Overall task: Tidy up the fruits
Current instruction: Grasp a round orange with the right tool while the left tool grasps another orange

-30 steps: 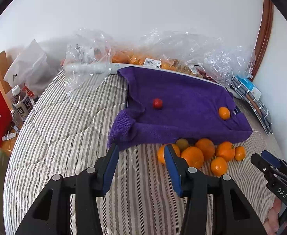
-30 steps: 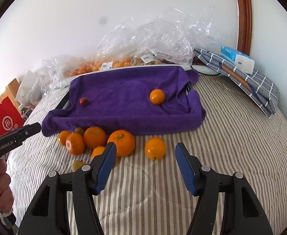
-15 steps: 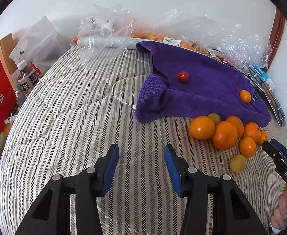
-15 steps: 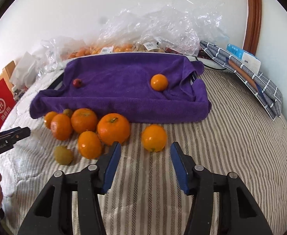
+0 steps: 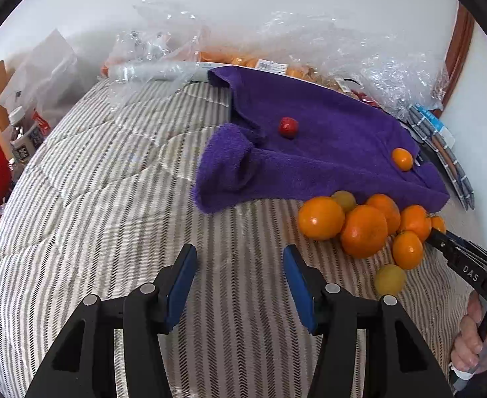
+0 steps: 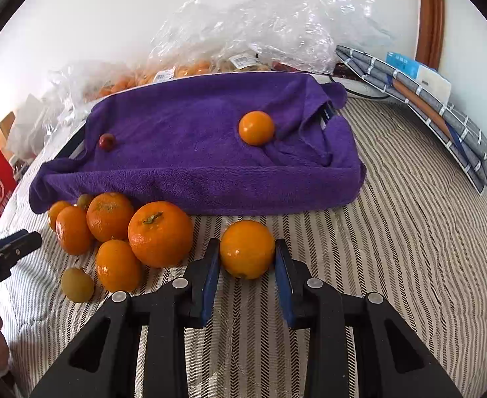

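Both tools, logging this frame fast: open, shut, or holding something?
Left tool: open, empty, above the striped bedding.
Right tool: open, straddling the lone orange, not yet clamped.

Your towel [image 6: 190, 152] hides whatever lies under it; bagged fruit [image 6: 183, 68] behind blurs inside crinkled plastic.

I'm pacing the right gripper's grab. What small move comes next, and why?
Probably close the right gripper on the lone orange: it sits between the open fingers, pads not clearly touching it, apart from the orange pile. The left gripper hangs open over bare bedding.
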A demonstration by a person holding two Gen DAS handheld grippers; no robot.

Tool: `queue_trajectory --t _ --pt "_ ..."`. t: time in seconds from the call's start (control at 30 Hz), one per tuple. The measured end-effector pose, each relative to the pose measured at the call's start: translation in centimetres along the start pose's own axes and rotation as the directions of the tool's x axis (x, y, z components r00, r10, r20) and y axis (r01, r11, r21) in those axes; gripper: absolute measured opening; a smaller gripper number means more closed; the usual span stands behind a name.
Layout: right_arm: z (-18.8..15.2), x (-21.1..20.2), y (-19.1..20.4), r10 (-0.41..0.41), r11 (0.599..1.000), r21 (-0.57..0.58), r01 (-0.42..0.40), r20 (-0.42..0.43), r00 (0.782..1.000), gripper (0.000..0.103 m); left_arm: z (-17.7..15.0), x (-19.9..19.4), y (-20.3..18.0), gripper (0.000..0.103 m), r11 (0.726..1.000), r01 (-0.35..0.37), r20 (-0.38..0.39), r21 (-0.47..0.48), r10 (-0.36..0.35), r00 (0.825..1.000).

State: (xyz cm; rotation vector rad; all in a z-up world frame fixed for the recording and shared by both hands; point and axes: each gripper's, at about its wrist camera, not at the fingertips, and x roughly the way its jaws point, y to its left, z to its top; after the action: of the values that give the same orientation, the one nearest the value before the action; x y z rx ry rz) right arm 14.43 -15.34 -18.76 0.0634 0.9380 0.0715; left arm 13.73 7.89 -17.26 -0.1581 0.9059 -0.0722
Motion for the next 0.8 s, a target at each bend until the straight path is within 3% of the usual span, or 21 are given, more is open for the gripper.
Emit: queue_trajectory --t 0.4,0.57,0.67,0.8 --pt "-0.6 -1.8 -1.2 0.057 0.998 0.033 -0.059 0.073 0.996 0.032 0.9 1.8 -4.5 0.051 0.99 0.029 0.01 0.14 -0.031 0.999" --pt "-0.5 -1.7 -1.6 0.084 0.995 0.049 -0.087 0.072 0.994 0.032 1.4 2.5 -5.0 0.049 0.993 0.052 0.013 0.108 -0.053 0.998" --pt "-0.6 -1.9 -1.6 0.088 0.995 0.049 -0.092 0.08 0.993 0.032 1.5 2.6 -4.9 0.034 0.991 0.091 0.015 0.102 -0.093 0.996" --pt "-0.6 -2.0 -1.7 0.093 0.994 0.057 -0.098 0.09 0.992 0.032 1.3 2.0 -4.1 0.033 0.993 0.105 0.051 0.062 -0.108 0.993"
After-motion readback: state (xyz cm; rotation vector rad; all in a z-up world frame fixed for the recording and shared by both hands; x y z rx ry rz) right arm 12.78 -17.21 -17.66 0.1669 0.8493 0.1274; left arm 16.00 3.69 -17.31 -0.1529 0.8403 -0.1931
